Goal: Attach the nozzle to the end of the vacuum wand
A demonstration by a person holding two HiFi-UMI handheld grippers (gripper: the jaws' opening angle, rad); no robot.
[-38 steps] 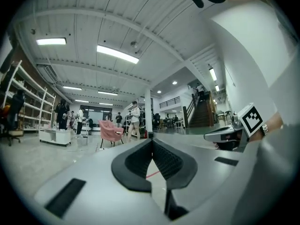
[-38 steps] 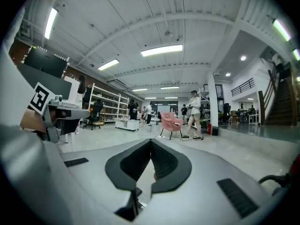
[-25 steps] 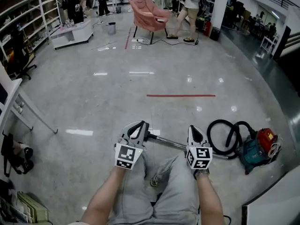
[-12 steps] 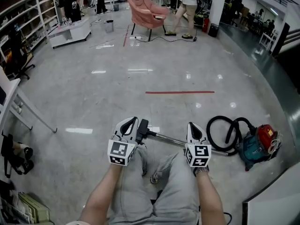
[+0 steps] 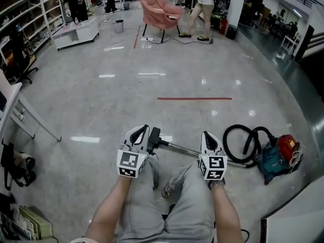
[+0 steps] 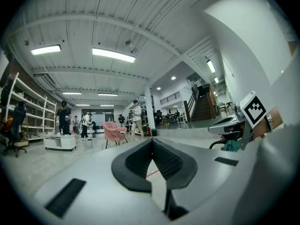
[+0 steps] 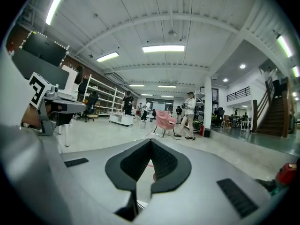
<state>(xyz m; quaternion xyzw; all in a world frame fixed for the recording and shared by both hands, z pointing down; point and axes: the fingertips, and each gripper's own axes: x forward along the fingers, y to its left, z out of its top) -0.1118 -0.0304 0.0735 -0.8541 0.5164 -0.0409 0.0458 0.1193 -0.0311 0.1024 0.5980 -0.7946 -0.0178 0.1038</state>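
Inventory, seen from the head view down to the floor.

- Bin (image 5: 119,28): small, grey, round, far left of centre; its contents cannot be made out.
- Shelves (image 5: 31,22): white open frame, far left, with mixed goods too small to tell apart.
- Floor (image 5: 177,70): pale polished stone, glossy, with a red tape (image 5: 195,98) line.
- Wand (image 5: 202,154): thin bright metal tube, lying near, between the two grippers.
- Nozzle (image 5: 154,135): black plastic, at the wand's left end, just right of the left gripper; the joint cannot be judged.
- Hose (image 5: 238,140): black, looped, at the right.
- Vacuum (image 5: 277,158): teal and red body, near right.
- Chair (image 5: 159,11): pink, padded, far.
- Left hand-held gripper (image 5: 143,129): white shell, ribbed black pads, closed on nothing.
- Right hand-held gripper (image 5: 208,134): same build, closed, empty.
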